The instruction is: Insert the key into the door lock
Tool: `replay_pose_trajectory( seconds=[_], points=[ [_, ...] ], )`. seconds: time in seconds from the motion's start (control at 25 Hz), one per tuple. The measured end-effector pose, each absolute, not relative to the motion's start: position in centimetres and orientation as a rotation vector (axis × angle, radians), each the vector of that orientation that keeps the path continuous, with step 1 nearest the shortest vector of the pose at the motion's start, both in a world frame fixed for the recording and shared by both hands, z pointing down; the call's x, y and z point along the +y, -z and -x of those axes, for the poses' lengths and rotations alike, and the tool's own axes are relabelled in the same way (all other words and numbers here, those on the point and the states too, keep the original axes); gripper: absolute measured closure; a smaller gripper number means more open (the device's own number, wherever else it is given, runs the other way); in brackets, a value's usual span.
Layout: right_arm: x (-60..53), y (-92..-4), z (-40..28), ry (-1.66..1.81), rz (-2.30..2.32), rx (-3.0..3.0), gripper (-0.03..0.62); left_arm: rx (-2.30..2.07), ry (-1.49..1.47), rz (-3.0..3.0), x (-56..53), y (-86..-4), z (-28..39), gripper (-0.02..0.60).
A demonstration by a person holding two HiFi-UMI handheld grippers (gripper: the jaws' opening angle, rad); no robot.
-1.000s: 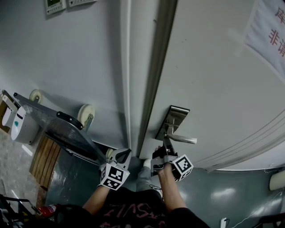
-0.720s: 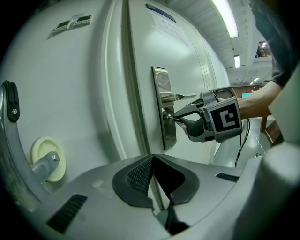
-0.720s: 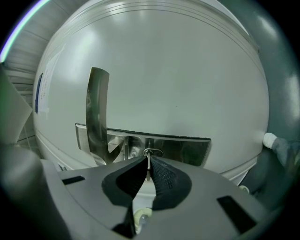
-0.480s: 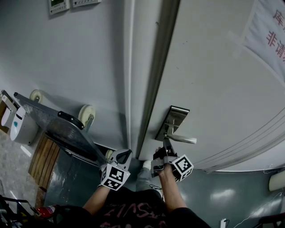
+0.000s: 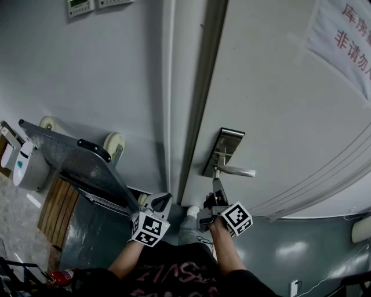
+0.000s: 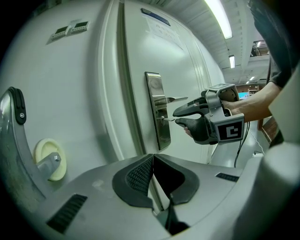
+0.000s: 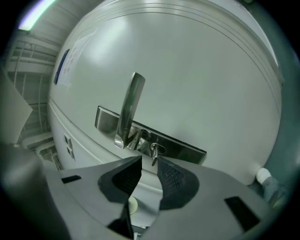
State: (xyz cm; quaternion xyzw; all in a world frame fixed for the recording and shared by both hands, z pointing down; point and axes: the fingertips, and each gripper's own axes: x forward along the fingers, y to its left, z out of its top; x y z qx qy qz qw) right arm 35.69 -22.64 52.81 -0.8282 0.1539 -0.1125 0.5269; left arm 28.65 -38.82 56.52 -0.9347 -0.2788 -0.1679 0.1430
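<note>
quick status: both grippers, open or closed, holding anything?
Left gripper: closed, empty.
Right gripper: open, jaws apart either side of the key, which sits in the door lock.

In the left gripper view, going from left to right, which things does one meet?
Wheel → lock plate → right gripper → arm.

Sign (image 5: 342,35) on door (image 5: 278,104): red Chinese print, cut by frame edge. Lower line reads 非请勿, upper starts 库. Wall panels (image 5: 80,6): unreadable.
</note>
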Motion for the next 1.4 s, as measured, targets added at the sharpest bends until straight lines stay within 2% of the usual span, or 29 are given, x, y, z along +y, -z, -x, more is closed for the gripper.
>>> replay_pose_trajectory(
  seconds=[0.72, 1.4],
  points=[
    [-19.9, -50.4, -29.6, 0.26, 2.358, 0.44, 0.447, -0.899, 0.445, 2.693, -35.6, -55.0, -26.3, 0.568],
    [-15.0, -50.0, -26.3, 0.308, 2.564, 0.479, 0.5, -0.856, 0.422, 2.706, -32.0, -52.8, -24.8, 0.569]
  ],
)
